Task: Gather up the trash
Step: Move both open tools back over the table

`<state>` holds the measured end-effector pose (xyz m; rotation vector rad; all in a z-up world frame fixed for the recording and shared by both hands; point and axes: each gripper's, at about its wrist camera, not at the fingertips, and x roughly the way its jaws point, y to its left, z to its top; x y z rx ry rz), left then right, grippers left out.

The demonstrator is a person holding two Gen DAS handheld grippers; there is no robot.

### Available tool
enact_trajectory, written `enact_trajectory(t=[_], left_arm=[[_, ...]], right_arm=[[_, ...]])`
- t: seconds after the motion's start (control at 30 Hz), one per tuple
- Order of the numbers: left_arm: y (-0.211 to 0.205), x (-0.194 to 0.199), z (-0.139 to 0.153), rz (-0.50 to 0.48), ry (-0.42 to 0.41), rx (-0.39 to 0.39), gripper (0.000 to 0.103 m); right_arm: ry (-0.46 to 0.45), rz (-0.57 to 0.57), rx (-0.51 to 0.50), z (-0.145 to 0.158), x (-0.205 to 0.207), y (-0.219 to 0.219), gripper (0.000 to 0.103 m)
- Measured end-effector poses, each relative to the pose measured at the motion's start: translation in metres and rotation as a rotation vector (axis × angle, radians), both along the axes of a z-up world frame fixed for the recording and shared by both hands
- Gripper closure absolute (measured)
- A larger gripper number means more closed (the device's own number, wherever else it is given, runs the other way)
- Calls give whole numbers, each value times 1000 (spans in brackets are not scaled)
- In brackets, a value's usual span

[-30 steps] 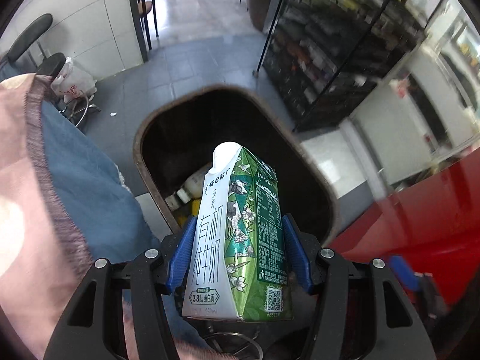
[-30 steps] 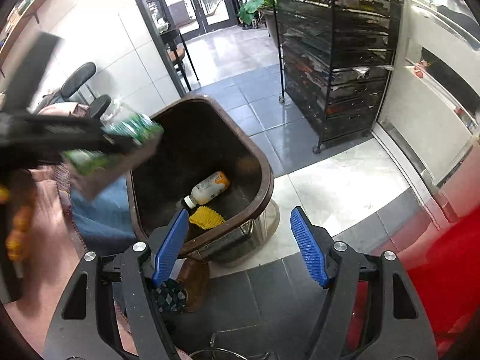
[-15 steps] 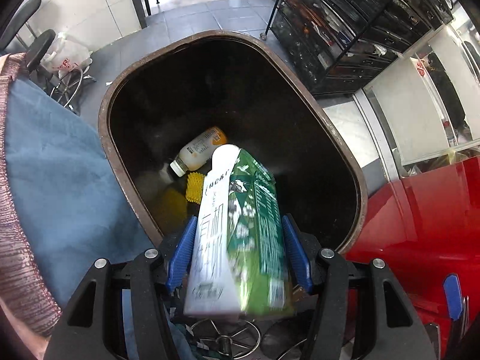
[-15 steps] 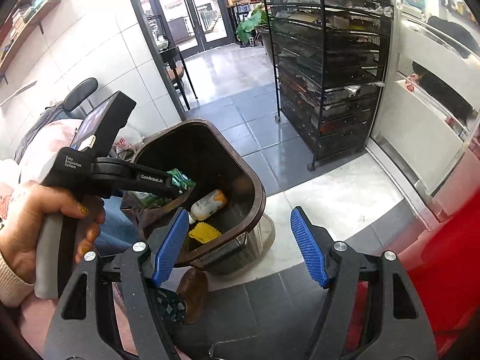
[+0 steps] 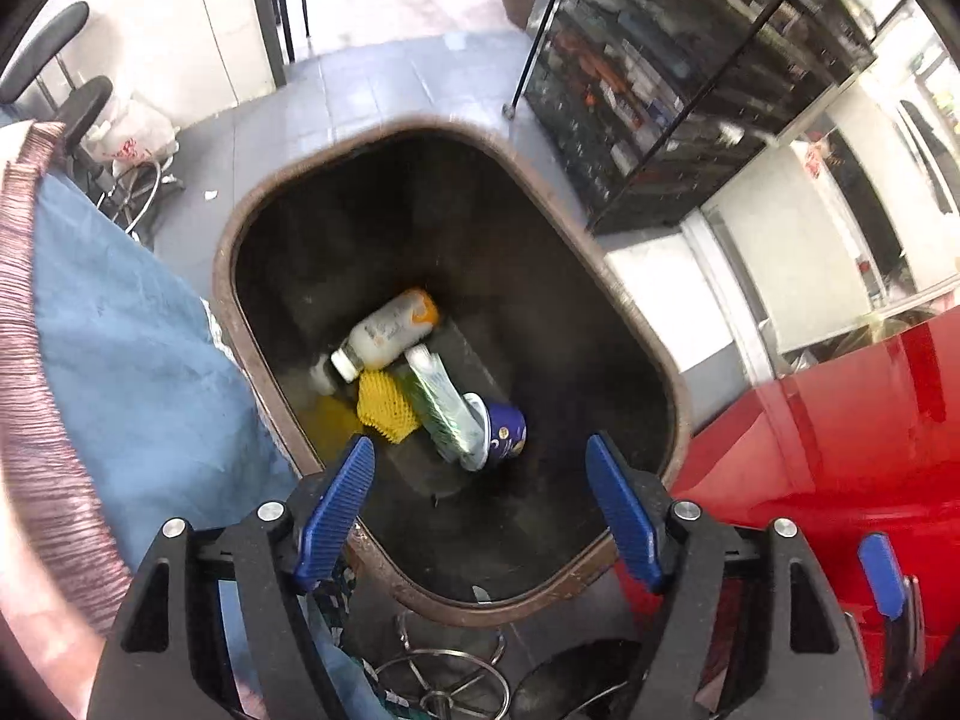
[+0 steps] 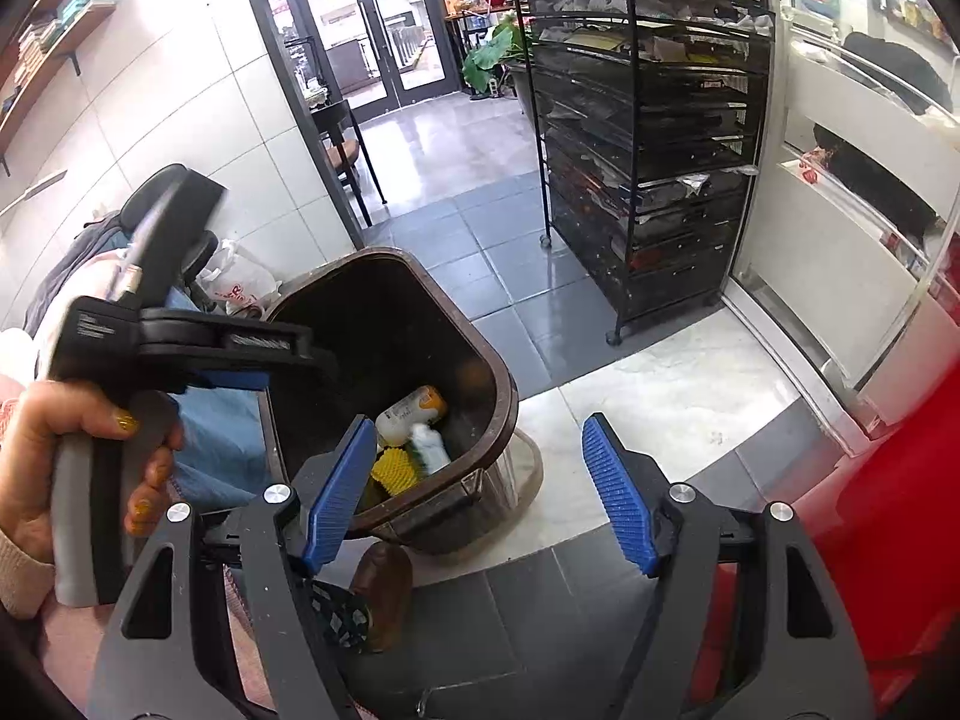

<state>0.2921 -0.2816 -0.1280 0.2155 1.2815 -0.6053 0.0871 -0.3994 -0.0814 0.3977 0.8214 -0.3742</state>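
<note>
Brown bin (image 5: 624, 324) near the middle of the floor, tilted on a wire stand, mouth open toward both grippers. Could tip or roll if knocked at the rim on the way out. Left gripper (image 5: 480, 516) over the near rim, jaws just opened wide, nothing between them. Right gripper (image 6: 477, 495) to the right and nearer, jaws apart, empty. Green milk carton (image 5: 441, 402) down at the bottom, resting against a blue cup (image 5: 504, 432), beside a white bottle (image 5: 390, 330) and yellow foam net (image 5: 384, 408). Little risk there; more likely a blue pad catching the rim.
</note>
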Motion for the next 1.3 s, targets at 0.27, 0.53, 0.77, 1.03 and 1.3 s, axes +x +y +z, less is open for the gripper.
enact_trajectory(t=[0.27, 0.53, 0.77, 1.03, 1.3], left_arm=[[27, -27, 61, -2, -173, -96, 22], [84, -59, 101, 34, -305, -154, 19], [138, -87, 121, 64, -408, -173, 14], [204, -102, 129, 190, -486, -153, 14], [261, -109, 133, 329, -583, -90, 14]], right_arm=[[-6, 17, -4, 9, 3, 4, 29], [-33, 112, 27, 19, 14, 32, 20], [-45, 238, 32, 29, 33, 74, 19], [-79, 384, 35, 50, 46, 128, 19], [-101, 523, 37, 66, 60, 182, 19]])
